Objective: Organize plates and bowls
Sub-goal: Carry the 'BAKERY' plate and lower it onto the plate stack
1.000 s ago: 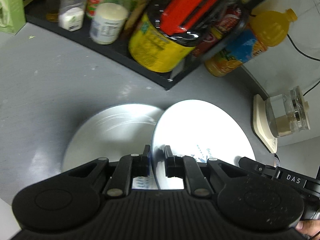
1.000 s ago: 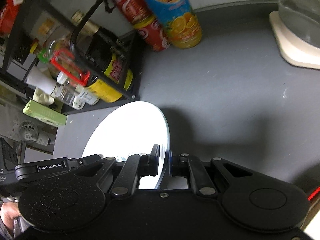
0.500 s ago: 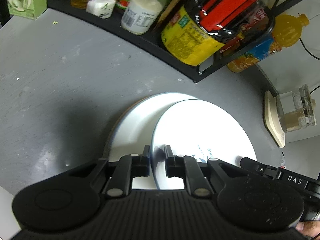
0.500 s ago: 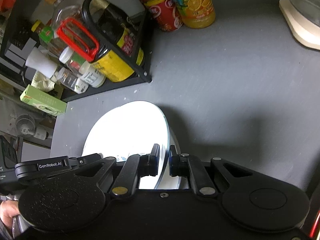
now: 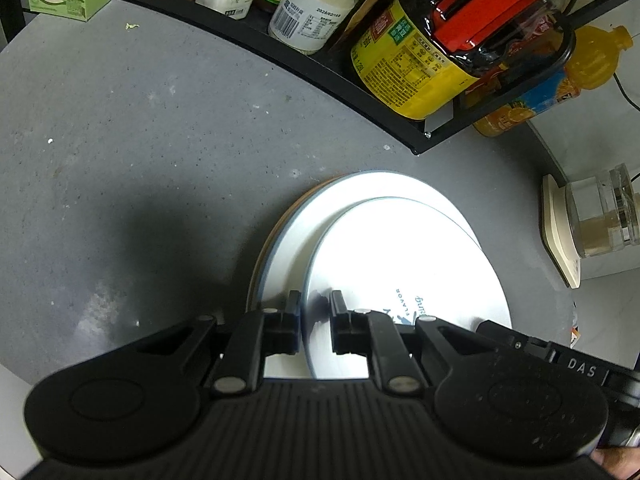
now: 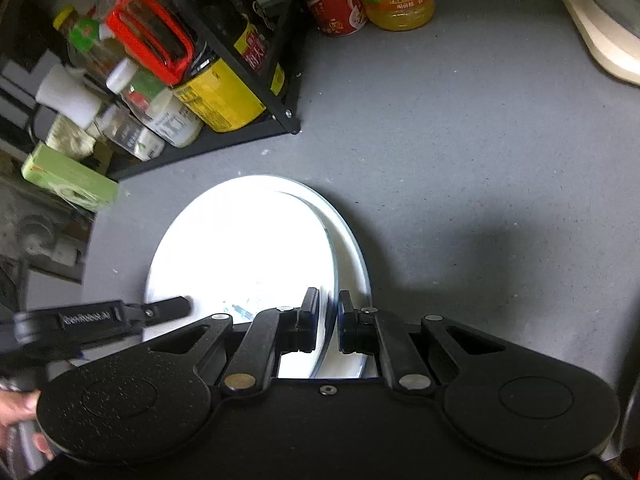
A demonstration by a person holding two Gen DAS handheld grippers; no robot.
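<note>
Left tool point(image 5: 315, 322): matte black plastic, ribbed central housing, two rounded lobes with embossed circles, silver pivot rivets on linkage arms, rectangular black finger pads.
Right tool point(image 6: 329, 320): same black build, small screw at centre; white "DAS" lettering on side bar.
Skin visible at frame edges.

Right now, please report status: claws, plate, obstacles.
Both claws, left and right, astride top plate rim. Plate over lower plate. Rack close behind.
</note>
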